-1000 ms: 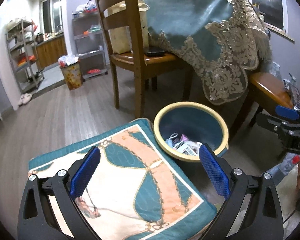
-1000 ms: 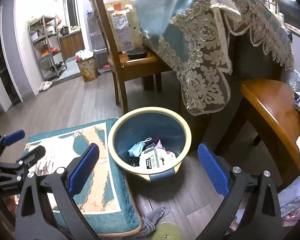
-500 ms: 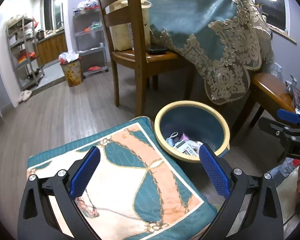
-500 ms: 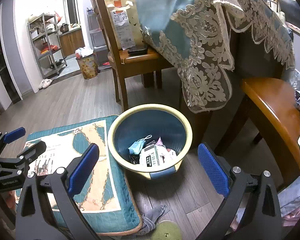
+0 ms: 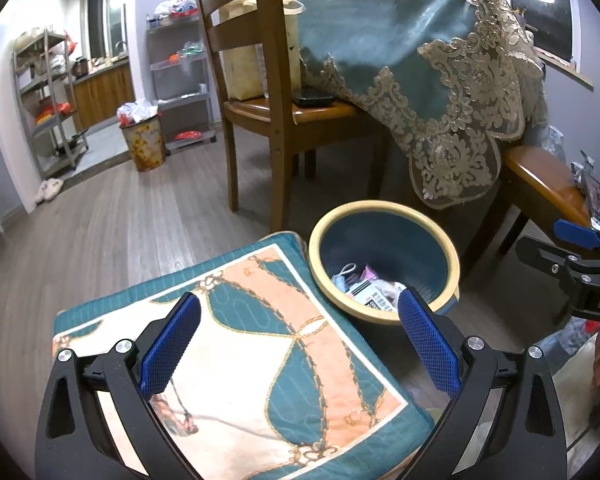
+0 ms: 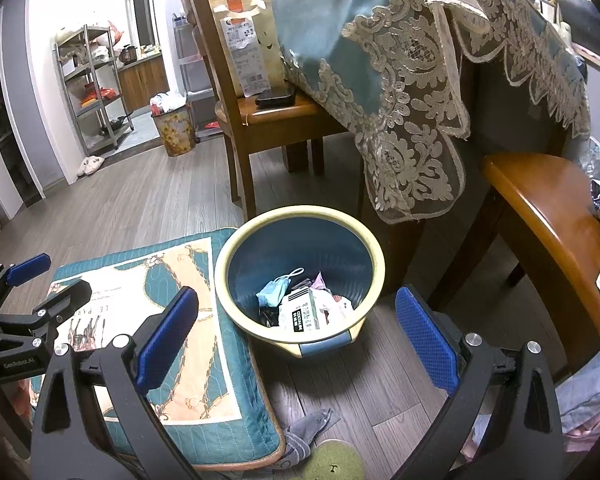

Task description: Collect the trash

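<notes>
- Since a second ago: both of my grippers have drawn back a little from the trash bin [image 6: 300, 276]; it sits slightly farther off in both wrist views, otherwise unmoved.
- Left gripper [image 5: 300, 340]: fingers spread wide, nothing between them, hovering over the patterned cushion [image 5: 236, 352]; bin ahead and to its right, just beyond the right fingertip.
- Right gripper [image 6: 296, 332]: fingers spread wide, empty; bin directly ahead, centred between the fingers.
- Trash bin: on the wood floor [image 6: 148, 204], touching the cushion's edge, below the lace-trimmed tablecloth [image 6: 400, 120].
- Bin contents: blue face mask [image 6: 274, 290], white printed carton [image 6: 300, 312], assorted wrappers.
- Loose item: grey sock [image 6: 304, 432] on the floor near the cushion corner, beneath the right gripper.
</notes>
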A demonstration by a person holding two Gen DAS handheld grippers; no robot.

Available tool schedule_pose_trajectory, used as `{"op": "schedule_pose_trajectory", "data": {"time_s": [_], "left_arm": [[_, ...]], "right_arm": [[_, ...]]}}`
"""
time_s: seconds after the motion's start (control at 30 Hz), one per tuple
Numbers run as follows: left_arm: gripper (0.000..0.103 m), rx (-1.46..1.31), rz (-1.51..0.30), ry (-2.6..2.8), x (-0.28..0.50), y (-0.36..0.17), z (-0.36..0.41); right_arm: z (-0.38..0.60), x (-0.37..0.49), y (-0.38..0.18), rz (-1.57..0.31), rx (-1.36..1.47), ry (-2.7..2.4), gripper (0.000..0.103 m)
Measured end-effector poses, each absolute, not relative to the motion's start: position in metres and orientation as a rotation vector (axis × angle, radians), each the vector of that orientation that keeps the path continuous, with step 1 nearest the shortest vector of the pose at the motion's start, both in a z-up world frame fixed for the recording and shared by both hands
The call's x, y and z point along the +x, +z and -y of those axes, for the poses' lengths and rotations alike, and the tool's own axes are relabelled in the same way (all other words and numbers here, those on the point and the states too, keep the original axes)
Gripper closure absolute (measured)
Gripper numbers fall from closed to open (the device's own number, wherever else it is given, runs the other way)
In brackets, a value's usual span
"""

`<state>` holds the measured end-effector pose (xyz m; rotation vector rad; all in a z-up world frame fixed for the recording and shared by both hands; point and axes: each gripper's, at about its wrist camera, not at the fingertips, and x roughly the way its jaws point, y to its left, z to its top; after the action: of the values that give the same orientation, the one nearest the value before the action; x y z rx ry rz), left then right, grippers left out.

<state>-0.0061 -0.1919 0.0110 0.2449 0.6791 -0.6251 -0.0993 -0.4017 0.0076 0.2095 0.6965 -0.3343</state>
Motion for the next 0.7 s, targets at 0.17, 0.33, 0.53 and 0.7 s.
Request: {"op": "schedule_pose_trajectory", "data": {"time_s": [0.17,0.33,0.53,0.7], "left_arm": [[0.005,0.241,-0.685,-0.627,-0.0062,0.009,0.192],[0.005,0.24,-0.688,-0.627,-0.006,0.0076,0.193],[0.005,0.24,-0.691,-0.628,-0.0055,0.007,0.1933],[0.005,0.241,-0.694,-0.63,-0.006,0.0061,0.1942]], "right_arm": [[0.4018,-0.0989,0.0079,-0.697,0.21,-0.334,0.006],[0.4023,-0.0986,0.0072,-0.699,0.211,-0.334,0.006],[0.4022,-0.0988,0.007,-0.699,0.213,-0.334,0.006],[0.403,-0.0984,0.0075,-0.7,0.214,-0.335,0.006]]}}
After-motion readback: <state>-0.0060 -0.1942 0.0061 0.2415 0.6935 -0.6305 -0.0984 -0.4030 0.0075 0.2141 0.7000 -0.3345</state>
